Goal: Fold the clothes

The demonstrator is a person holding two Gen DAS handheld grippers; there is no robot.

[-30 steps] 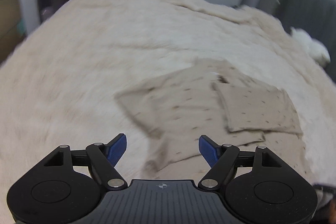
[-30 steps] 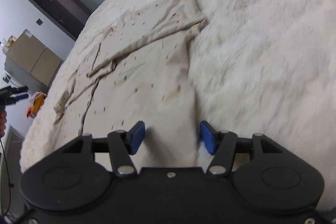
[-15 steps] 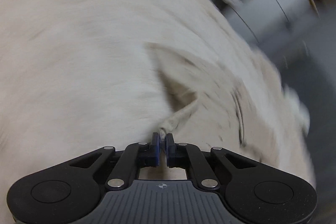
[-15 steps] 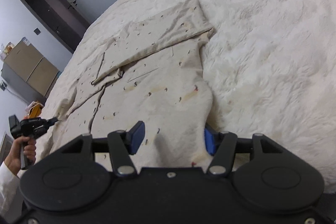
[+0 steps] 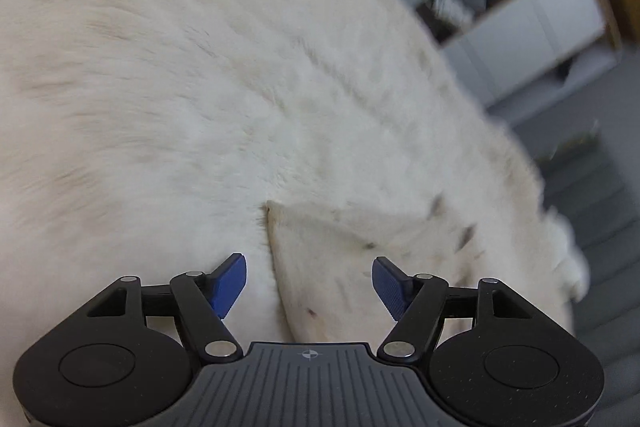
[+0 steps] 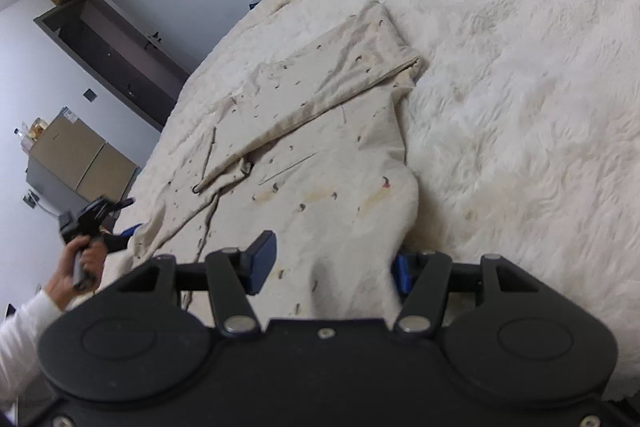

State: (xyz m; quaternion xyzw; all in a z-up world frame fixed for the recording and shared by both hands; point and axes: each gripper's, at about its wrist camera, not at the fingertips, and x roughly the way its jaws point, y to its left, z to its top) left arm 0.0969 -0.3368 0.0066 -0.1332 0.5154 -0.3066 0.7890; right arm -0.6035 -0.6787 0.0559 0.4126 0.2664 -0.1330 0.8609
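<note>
Both hand-held grippers, left and right, gape over the garment, its near edge hidden.

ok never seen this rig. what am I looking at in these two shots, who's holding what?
No robot arm here. A person holds a handheld two-finger tool in each hand, and each tool carries a fisheye camera looking forward along its blue-padded fingers, so each picture is one tool's own view.

Left wrist view: the left tool is open over a corner of a beige speckled garment lying on a fluffy white blanket. It holds nothing.

Right wrist view: the right tool is also open, with a raised fold of the same garment between its fingers, not clamped. The garment lies spread on the blanket, one part folded over across it. At the far left, the person's hand grips the left tool's handle.

Shelves and cabinets sit in the background.
</note>
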